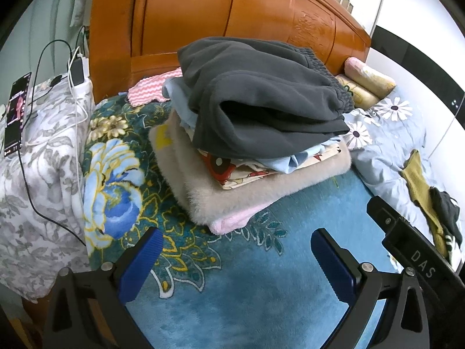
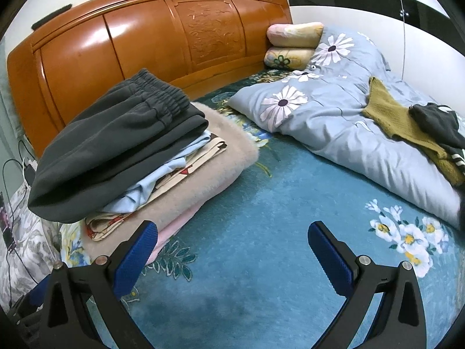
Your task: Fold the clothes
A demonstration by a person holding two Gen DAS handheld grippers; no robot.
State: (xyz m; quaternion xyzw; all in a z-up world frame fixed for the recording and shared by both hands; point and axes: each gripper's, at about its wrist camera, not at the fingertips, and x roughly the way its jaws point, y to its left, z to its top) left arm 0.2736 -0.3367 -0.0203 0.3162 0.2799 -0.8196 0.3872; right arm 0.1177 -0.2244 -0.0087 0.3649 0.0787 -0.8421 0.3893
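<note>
Both grippers, left gripper (image 1: 235, 257) and right gripper (image 2: 232, 251), hang wide open, empty, over the blue blanket (image 2: 261, 203). Dark grey sweatpants (image 2: 116, 145) sit folded atop the clothes stack (image 2: 186, 192) near the headboard (image 2: 145, 43). Olive sweater (image 2: 404, 122) lies unfolded on the floral duvet (image 2: 334, 122).

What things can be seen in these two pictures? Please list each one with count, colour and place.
trousers: one, dark grey, top of the folded pile
folded pile: one, beige, pale blue and pink layers, on the blanket near the headboard
blanket: one, teal with flowers, covering the bed
headboard: one, orange wood, behind the pile
duvet: one, grey-blue with daisies, right of the pile
pillows: two, pastel, stacked by the headboard
sweater: one, olive, on the duvet
dark garment: one, unfolded, on the sweater
phone: one, black, at left
left claw: open, empty
right claw: open, empty
</note>
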